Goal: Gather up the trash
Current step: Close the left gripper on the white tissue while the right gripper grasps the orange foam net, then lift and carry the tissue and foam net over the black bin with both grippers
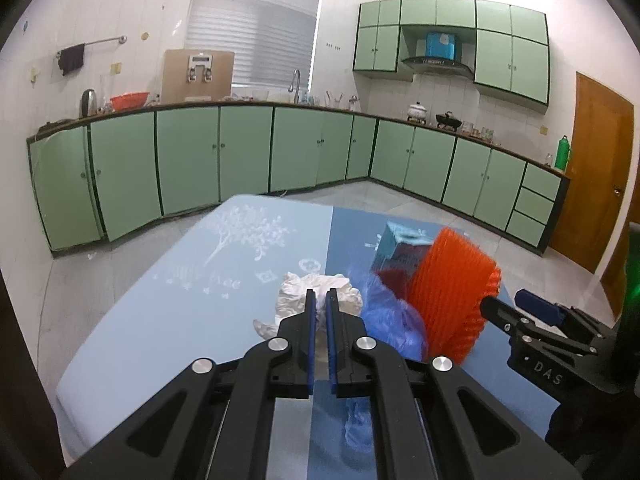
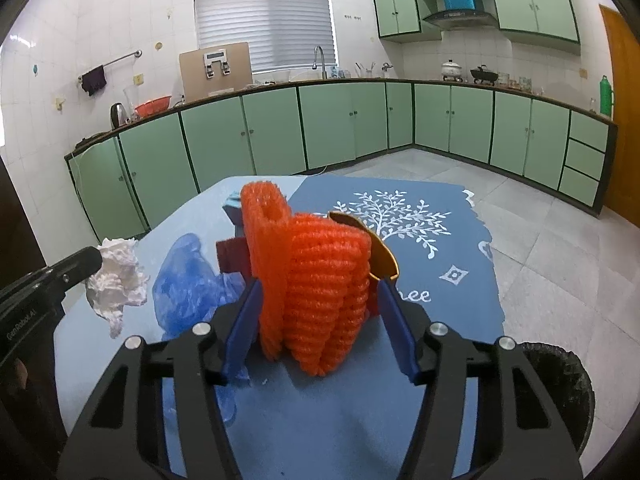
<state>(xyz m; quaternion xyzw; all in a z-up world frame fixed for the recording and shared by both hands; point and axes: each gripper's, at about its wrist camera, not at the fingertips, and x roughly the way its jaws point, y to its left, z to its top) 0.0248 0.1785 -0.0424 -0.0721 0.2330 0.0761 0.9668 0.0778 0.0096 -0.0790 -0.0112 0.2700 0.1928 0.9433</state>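
My left gripper [image 1: 320, 294] is shut on a crumpled white tissue [image 1: 294, 296], which it holds a little above the blue tablecloth [image 1: 168, 312]. In the right wrist view the tissue [image 2: 116, 280] hangs from that gripper [image 2: 94, 260] at the left. My right gripper [image 2: 319, 284] stands open around an upright orange foam net [image 2: 320, 280]. The left pad is at the net's side and a gap shows at the right pad. The net [image 1: 452, 296] and the right gripper [image 1: 507, 303] also show at the right of the left wrist view.
A crumpled blue plastic bag [image 2: 188, 280] lies left of the net. Behind the net are a teal carton [image 1: 400, 242], a dark red piece [image 2: 231, 256] and a gold wrapper [image 2: 380, 256]. A black-lined bin [image 2: 564, 376] stands off the table's near right corner. Green cabinets line the walls.
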